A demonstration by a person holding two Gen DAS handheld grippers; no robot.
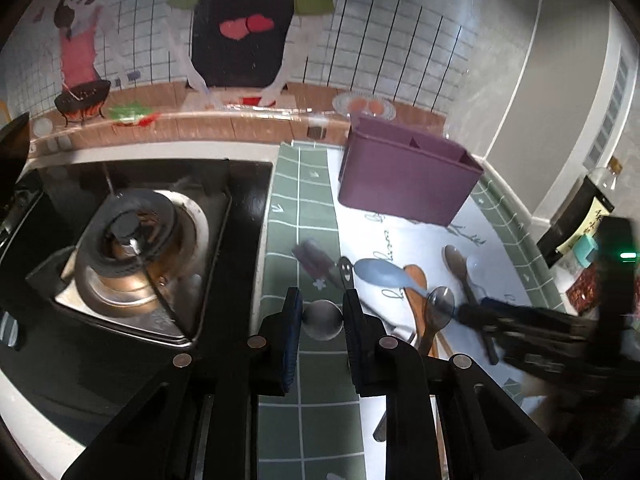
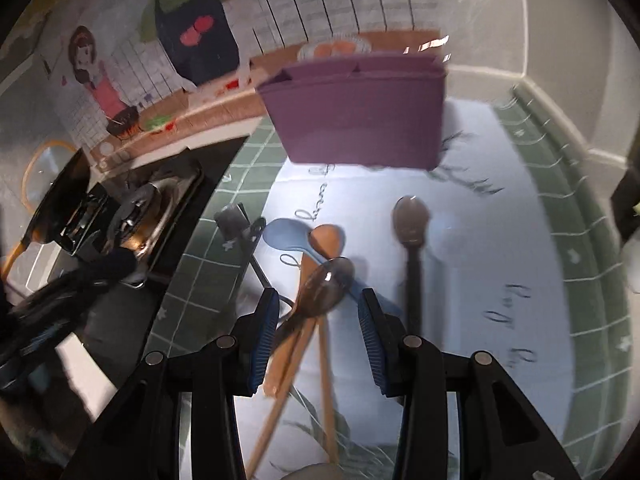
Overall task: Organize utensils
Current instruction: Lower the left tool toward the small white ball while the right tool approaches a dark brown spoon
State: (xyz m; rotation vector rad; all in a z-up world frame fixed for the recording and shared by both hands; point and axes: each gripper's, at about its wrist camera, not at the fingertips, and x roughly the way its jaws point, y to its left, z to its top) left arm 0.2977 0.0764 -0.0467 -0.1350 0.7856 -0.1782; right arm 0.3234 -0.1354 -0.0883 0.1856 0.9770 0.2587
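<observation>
A purple utensil holder (image 1: 408, 176) with compartments stands at the back of the mat; it also shows in the right wrist view (image 2: 360, 116). My left gripper (image 1: 320, 308) is open around the bowl of a metal spoon (image 1: 322, 320) that lies on the mat. My right gripper (image 2: 318, 312) is open just above a translucent grey spoon (image 2: 324, 288) lying over wooden chopsticks (image 2: 292, 364). A blue spoon (image 2: 286, 234), a wooden spoon (image 2: 326, 240) and a dark-handled spoon (image 2: 412, 224) lie nearby. The right gripper shows blurred in the left wrist view (image 1: 520, 324).
A gas stove (image 1: 132, 256) sits to the left of the green and white mat (image 1: 308, 200). A small metal utensil with a smiley face (image 1: 346, 272) and a purple-handled item (image 1: 314, 260) lie near the mat's left edge. Bottles and packets (image 1: 580, 240) stand at the right.
</observation>
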